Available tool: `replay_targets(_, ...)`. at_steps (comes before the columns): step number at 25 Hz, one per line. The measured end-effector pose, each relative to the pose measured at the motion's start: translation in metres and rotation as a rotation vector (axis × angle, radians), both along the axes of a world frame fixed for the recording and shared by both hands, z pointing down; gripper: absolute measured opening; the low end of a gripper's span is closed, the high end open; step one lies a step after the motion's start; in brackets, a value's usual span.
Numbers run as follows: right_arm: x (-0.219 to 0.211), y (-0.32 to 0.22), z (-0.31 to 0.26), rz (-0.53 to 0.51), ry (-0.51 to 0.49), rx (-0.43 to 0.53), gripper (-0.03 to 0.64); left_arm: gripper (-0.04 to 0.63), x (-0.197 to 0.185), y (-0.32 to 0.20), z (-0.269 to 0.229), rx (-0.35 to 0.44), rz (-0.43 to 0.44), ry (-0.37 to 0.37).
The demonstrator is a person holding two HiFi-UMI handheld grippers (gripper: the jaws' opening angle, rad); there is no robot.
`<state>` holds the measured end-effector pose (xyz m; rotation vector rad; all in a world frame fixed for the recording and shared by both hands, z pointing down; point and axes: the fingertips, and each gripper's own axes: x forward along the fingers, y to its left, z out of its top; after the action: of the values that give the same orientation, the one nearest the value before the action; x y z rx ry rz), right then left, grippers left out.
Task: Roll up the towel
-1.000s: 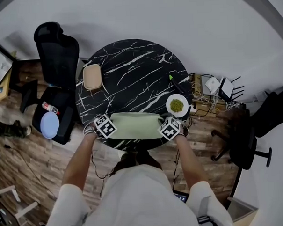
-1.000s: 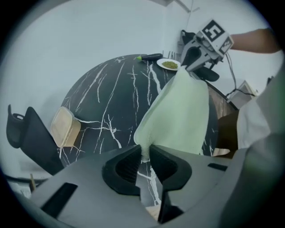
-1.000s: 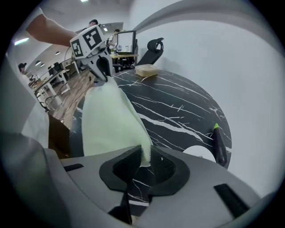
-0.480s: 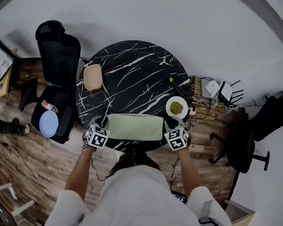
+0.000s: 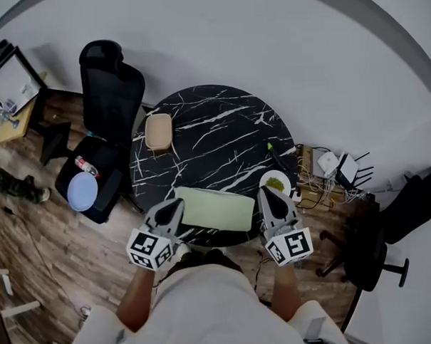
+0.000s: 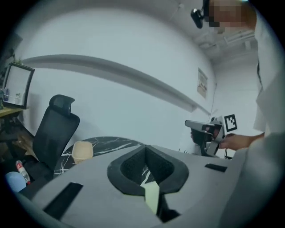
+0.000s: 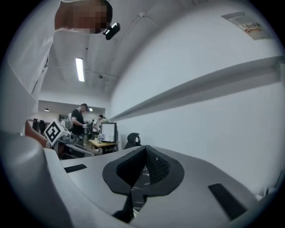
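On the round black marble table (image 5: 220, 125), the pale green cloth towel (image 5: 216, 209) is lying at the near edge as a compact oblong, seemingly already rolled. The left gripper (image 5: 173, 205) and right gripper (image 5: 268, 195) are being held beside its ends, jaws pressed together, pinching nothing. Little is judged remaining.

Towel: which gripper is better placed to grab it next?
Left, probably. Both grippers are shut and empty above the table, but the left gripper looks down onto the towel past its jaws; the right gripper sees only marble.
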<state>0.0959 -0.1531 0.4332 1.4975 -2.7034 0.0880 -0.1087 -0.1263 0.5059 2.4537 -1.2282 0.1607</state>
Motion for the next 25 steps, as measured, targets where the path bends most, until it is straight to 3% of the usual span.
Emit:
replay_targets(2, -0.016, -0.001, -0.032, -0.059, 0.014, 0.065, -0.005, 0.002, 0.003, 0.005, -0.031, 0.061, 0.007, 0.027)
replay_targets(7, -0.032, 0.009, -0.081, -0.108, -0.009, 0.148, -0.005, 0.002, 0.001, 0.013, -0.094, 0.235, 0.054, -0.052)
replay_targets(11, -0.034, 0.019, -0.099, -0.133, -0.007, 0.184, -0.005, 0.002, 0.004, 0.017, -0.149, 0.342, 0.082, 0.026)
replay_targets(16, -0.032, 0.025, -0.1, -0.131, -0.02, 0.184, -0.005, 0.002, 0.018, 0.014, -0.153, 0.364, 0.112, 0.014)
replay_targets(21, -0.02, 0.027, -0.092, -0.092, -0.045, 0.148, -0.005, 0.003, 0.026, 0.016, -0.154, 0.365, 0.132, 0.067)
replay_targets(25, -0.027, 0.028, -0.09, -0.118, -0.03, 0.143, -0.005, 0.005, 0.023, 0.014, -0.155, 0.393, 0.118, 0.027)
